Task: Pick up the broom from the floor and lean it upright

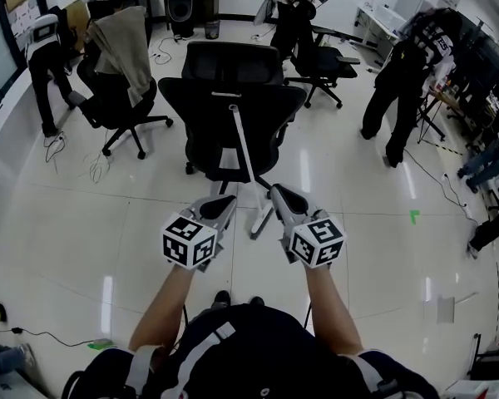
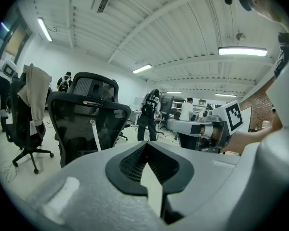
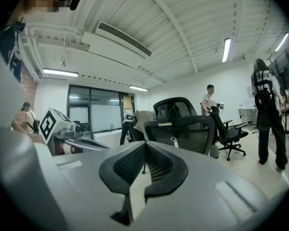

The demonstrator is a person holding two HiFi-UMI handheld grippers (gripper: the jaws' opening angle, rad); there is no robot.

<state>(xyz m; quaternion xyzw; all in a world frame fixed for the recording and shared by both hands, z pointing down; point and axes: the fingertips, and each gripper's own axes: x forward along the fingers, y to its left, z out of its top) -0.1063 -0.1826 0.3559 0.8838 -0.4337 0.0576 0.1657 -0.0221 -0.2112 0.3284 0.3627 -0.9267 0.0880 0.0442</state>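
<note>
Grey left gripper (image 2: 147,144), right gripper (image 3: 145,143) closed, empty.

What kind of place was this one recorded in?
Probably an open office or lab workroom: black swivel chairs on a glossy floor, desks with equipment at the back, and loose cables trailing underfoot.

The broom (image 1: 242,144) is white, the chair (image 1: 191,115) black, the left gripper (image 1: 224,204) and right gripper (image 1: 284,195) grey with black-and-white square-patterned cubes, the floor (image 1: 66,223) pale.
</note>
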